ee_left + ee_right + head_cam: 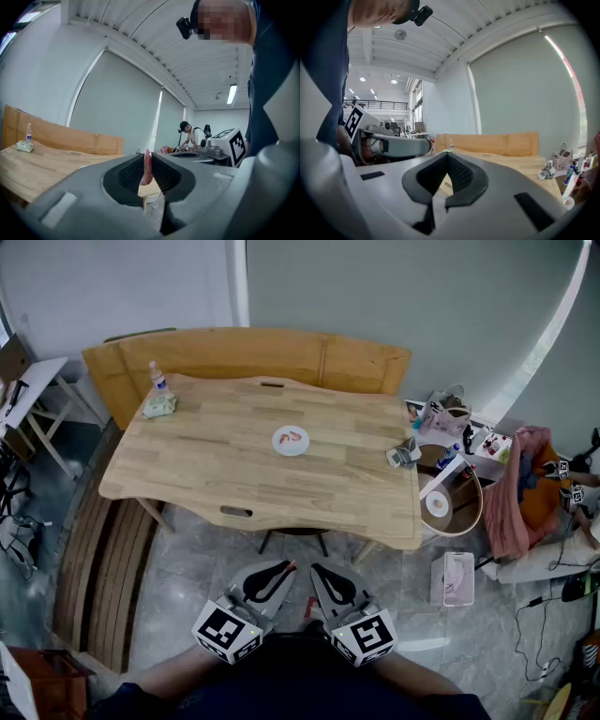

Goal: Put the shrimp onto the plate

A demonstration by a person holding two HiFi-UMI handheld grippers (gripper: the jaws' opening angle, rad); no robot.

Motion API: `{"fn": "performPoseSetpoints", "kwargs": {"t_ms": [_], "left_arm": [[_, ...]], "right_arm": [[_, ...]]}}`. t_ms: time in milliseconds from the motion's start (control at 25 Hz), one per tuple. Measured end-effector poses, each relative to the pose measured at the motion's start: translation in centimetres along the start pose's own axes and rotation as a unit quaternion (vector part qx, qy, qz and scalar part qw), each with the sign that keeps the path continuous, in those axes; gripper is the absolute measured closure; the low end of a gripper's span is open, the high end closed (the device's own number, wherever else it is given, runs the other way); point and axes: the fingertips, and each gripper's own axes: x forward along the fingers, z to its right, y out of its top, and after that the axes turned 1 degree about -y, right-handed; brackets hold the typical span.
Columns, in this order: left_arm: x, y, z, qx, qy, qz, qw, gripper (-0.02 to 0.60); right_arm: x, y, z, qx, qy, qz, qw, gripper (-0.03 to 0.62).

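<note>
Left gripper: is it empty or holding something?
Holding something: the left gripper is shut on a thin pink shrimp, which stands pinched between its jaws.

The table (234, 465) is pale wood grain, the plate (279, 442) white, the shrimp (147, 168) pink; the grey left tool (284, 570) bears black-and-white squares.

Left gripper (284, 568) on shrimp (147, 166), right (318, 569) closed

A water bottle (157, 376) stands at the far left corner of the wooden table (216, 465), with a crumpled green cloth (159, 407) just beside it. A small grey object (403, 456) lies near the table's right edge. A wooden bench (244, 351) runs behind the far edge.
</note>
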Motion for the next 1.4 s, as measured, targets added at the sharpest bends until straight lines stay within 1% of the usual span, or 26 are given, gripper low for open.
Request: {"fn": "performPoseSetpoints", "kwargs": {"t_ms": [400,640,880,1080,1200,1400], "left_arm": [[0.4,-0.2,-0.2,-0.005,0.007,-0.005,1.0,0.528],[1.1,-0.3,-0.2,-0.005,0.015,-0.009,0.9998,0.528],[2.4,-0.7,0.7,-0.005,0.034,-0.012,0.9993,0.528],[3.5,-0.9,1.3,-0.008,0.062,-0.005,0.998,0.528],[4.0,-0.8,1.0,-0.006,0.075,-0.003,0.9971,0.528],[5.1,-0.7,-0.7,-0.006,0.083,0.003,0.9965,0.528]], "right_arm": [[0.2,-0.2,0.5,0.004,0.002,-0.003,1.0,0.585],[0.2,-0.1,0.8,0.006,0.021,0.001,1.0,0.585],[-0.8,-0.4,2.5,0.004,0.037,0.004,0.999,0.585],[-1.7,-1.4,4.6,0.01,0.043,0.0,0.999,0.585],[-1.6,-1.9,5.6,0.006,0.047,-0.009,0.999,0.585],[-0.3,-2.2,6.9,0.0,0.052,-0.011,0.999,0.585]]}}
